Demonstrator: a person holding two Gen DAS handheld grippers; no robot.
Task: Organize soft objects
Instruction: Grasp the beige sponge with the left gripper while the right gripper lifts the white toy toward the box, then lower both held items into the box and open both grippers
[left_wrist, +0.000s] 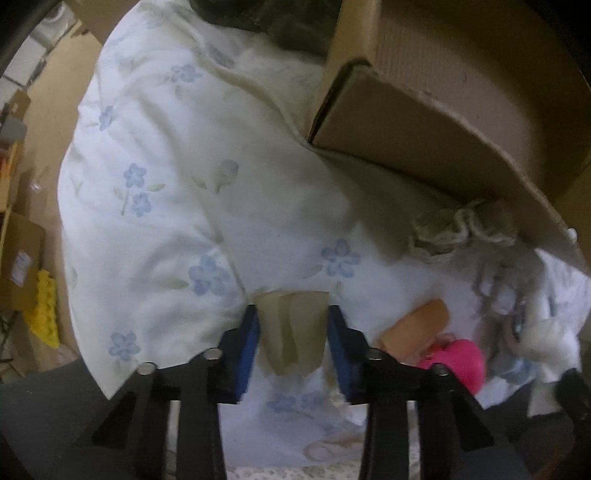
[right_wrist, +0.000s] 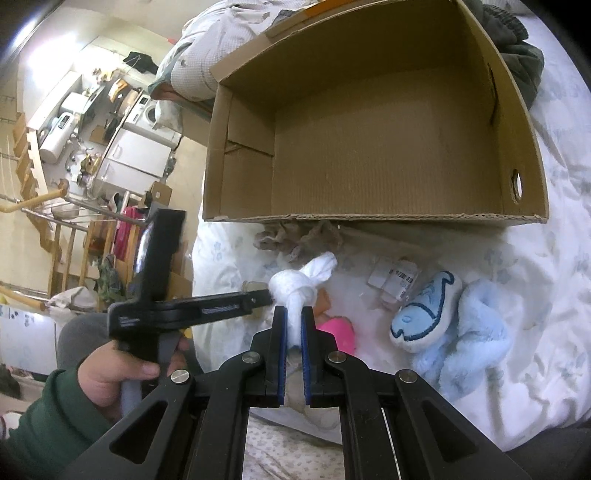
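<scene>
My right gripper (right_wrist: 293, 314) is shut on a knotted white cloth (right_wrist: 301, 286), held just above the bed in front of an open, empty cardboard box (right_wrist: 369, 218). My left gripper (left_wrist: 293, 314) is open, its blue pads either side of a tan cardboard scrap (left_wrist: 291, 332) lying on the floral duvet (left_wrist: 155, 206). The left gripper also shows in the right wrist view (right_wrist: 269, 295), left of the cloth. A pink soft toy (right_wrist: 338, 330), a blue whale plush (right_wrist: 424, 314), a light blue fluffy cloth (right_wrist: 476, 343) and a beige knitted piece (right_wrist: 295, 236) lie on the duvet.
The box's underside and flap (left_wrist: 424, 122) fill the upper right of the left wrist view. Paper tags (right_wrist: 395, 278) lie by the whale plush. A dark garment (right_wrist: 517, 48) lies behind the box. Room furniture and stair rails (right_wrist: 55, 206) stand far left.
</scene>
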